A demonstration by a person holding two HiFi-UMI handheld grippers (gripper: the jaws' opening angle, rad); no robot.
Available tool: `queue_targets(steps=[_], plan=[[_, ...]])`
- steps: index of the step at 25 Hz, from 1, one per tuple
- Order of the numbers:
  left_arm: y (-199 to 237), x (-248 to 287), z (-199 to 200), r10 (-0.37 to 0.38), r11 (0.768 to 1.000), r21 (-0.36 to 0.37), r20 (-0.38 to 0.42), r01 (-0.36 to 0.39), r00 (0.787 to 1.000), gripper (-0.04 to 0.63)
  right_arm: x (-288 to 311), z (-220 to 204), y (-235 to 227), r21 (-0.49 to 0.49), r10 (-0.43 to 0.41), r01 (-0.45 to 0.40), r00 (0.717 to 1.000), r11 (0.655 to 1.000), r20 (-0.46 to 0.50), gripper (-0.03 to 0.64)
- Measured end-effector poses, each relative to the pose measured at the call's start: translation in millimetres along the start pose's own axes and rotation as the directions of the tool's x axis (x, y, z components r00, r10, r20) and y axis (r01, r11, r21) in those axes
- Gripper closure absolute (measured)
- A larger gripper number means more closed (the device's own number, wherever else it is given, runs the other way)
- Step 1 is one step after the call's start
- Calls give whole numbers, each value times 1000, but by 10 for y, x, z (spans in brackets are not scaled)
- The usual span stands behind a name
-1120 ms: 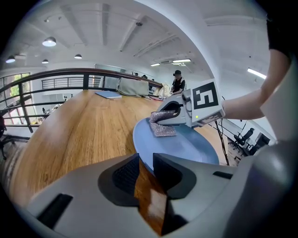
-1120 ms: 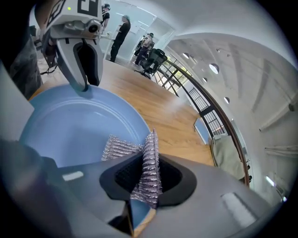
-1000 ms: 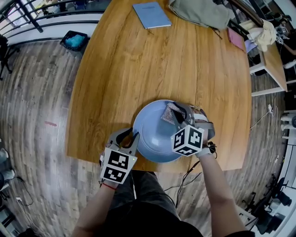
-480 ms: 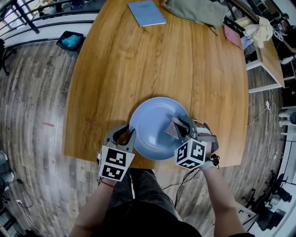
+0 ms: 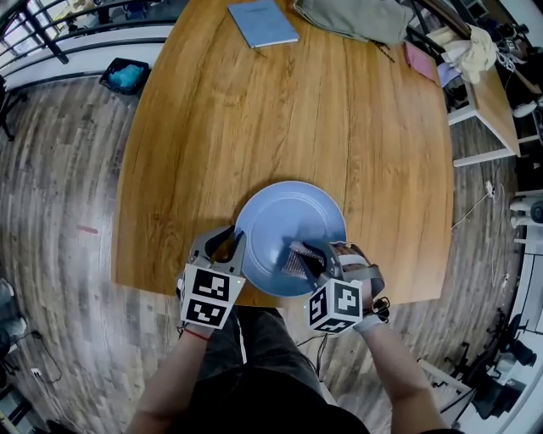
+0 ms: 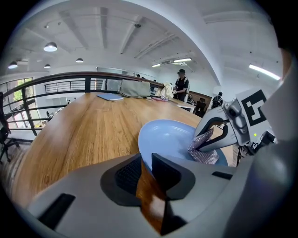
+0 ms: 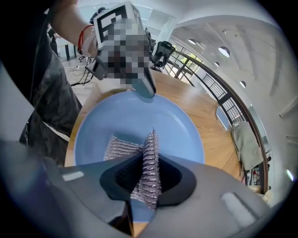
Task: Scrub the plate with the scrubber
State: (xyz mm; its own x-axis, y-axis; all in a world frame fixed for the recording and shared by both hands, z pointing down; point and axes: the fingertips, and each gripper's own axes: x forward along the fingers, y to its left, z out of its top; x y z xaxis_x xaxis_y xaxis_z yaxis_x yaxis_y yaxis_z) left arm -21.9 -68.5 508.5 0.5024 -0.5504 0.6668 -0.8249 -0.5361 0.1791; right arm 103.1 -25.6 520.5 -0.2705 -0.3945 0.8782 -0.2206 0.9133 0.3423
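Observation:
A light blue plate (image 5: 284, 216) lies near the front edge of the wooden table (image 5: 254, 110). My left gripper (image 5: 227, 246) is at the plate's left rim. In the left gripper view its jaws (image 6: 145, 167) have just been closing, and they pinch the rim at their tips with only a narrow gap. My right gripper (image 5: 301, 258) is shut on a silvery mesh scrubber (image 5: 295, 257). It holds the scrubber down on the near part of the plate's inside. In the right gripper view the scrubber (image 7: 150, 162) stands folded between the pads, above the plate (image 7: 139, 116).
A blue notebook (image 5: 263, 23), a grey-green bag (image 5: 352, 17) and a pink item (image 5: 420, 61) lie at the table's far end. The plate sits close to the table's edge by my body. A black bin (image 5: 125, 76) stands on the floor at the far left.
My right gripper has carried the scrubber from the plate's far right side across to its near middle, toward my body. The left gripper has stayed at the rim.

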Motion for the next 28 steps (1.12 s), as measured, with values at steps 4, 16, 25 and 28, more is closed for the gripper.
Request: queue_targets(steps=[4, 16, 25, 28], plan=[[4, -1, 7, 0, 1000, -14, 4, 0, 1000, 529, 49, 278, 145, -36, 28, -25, 997, 999, 74, 535], [14, 11, -4, -2, 999, -35, 8, 2, 1000, 534, 357, 885, -1, -162, -29, 54, 988, 985, 152, 535], [4, 3, -3, 2, 1000, -18, 7, -2, 1000, 535, 509, 819, -520, -130, -176, 194, 975, 972, 135, 535], [6, 9, 3, 3, 1000, -19, 9, -3, 1000, 535, 520, 670, -700, -97, -219, 230, 970, 968, 106, 537]])
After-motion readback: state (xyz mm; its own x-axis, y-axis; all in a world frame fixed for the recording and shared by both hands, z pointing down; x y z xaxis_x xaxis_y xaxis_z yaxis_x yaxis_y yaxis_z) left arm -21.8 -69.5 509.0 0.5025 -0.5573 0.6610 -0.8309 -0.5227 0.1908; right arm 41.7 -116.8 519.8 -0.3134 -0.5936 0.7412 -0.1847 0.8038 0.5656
